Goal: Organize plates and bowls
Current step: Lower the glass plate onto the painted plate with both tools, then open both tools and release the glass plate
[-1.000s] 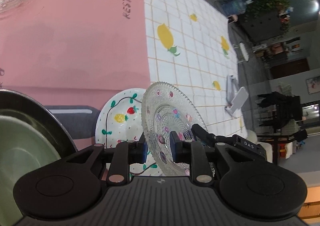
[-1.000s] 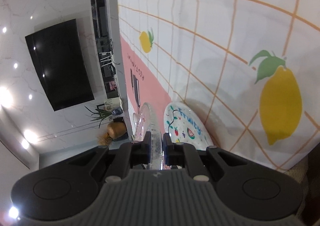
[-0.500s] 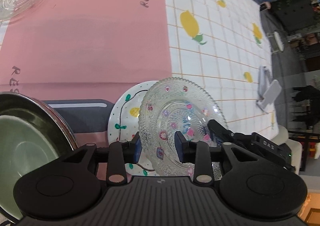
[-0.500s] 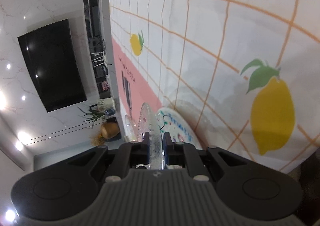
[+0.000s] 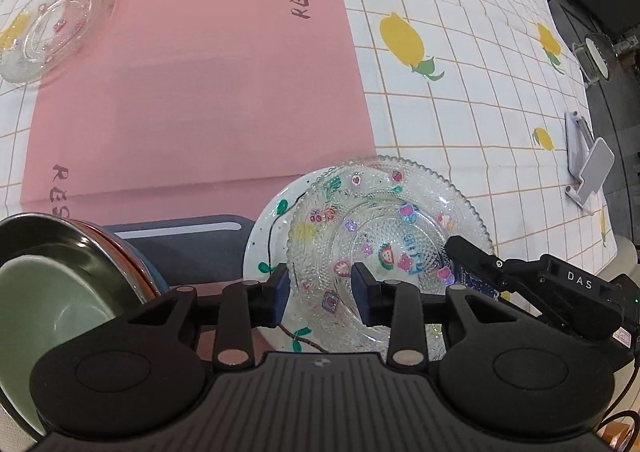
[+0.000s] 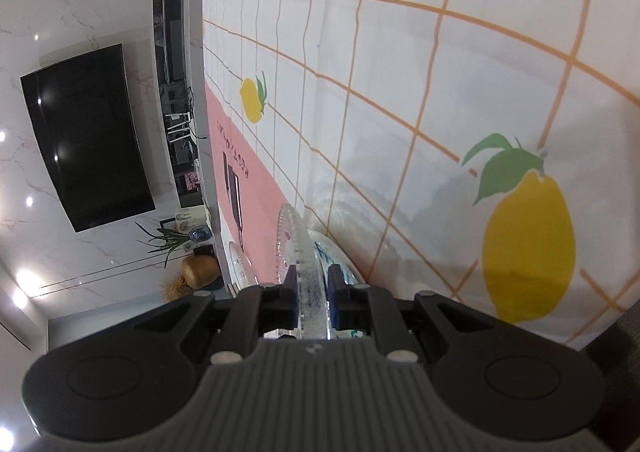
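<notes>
Far left, a spare glass dish (image 5: 52, 24) waits on the cloth, bowls (image 5: 60, 292) stacked nearer. Left gripper (image 5: 320, 288) hovers open, holding nothing — right gripper (image 5: 472, 272) pinches the glass plate (image 5: 392, 228) by its rim, low over the painted plate (image 5: 272, 220). Stacking step, I'd say — next: settle it flat, release.

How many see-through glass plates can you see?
2: one glass plate held by the right gripper over the painted plate; another glass plate far across the table.
</notes>
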Tool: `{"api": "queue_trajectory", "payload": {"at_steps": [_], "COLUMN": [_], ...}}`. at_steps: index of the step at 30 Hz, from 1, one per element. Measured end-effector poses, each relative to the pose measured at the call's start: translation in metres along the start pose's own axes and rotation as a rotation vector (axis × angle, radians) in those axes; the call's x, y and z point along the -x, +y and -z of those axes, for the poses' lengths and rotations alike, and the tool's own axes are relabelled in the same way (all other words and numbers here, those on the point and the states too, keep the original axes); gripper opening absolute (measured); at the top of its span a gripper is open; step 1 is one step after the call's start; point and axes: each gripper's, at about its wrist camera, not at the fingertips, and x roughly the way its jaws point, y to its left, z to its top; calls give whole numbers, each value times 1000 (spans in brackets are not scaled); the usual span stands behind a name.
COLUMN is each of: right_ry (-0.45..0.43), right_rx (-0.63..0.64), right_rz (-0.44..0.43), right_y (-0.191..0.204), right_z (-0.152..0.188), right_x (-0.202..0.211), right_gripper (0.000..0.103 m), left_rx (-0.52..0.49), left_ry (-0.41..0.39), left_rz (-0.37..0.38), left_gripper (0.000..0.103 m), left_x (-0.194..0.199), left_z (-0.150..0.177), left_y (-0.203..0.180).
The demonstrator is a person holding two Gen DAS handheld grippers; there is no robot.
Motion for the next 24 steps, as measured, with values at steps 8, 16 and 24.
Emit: {"api": "queue_trajectory", "payload": {"at_steps": [8, 16, 24], "right_ry": [-3, 32, 44], "right_rx": [-29, -92, 23], "right_rz": [2, -22, 49], "right_y": [-1, -8, 10], "right_z": [-3, -5, 3], "right_x": [-4, -11, -20], "right_gripper": [11, 16, 16], "left_rx": [-93, -110, -44], "left_ry": [-26, -110, -187], "left_rz": [16, -14, 84], "left_gripper": [42, 67, 67], "left_x": [17, 48, 76], "left_z": [13, 29, 44], "left_y": [-3, 3, 32]}}
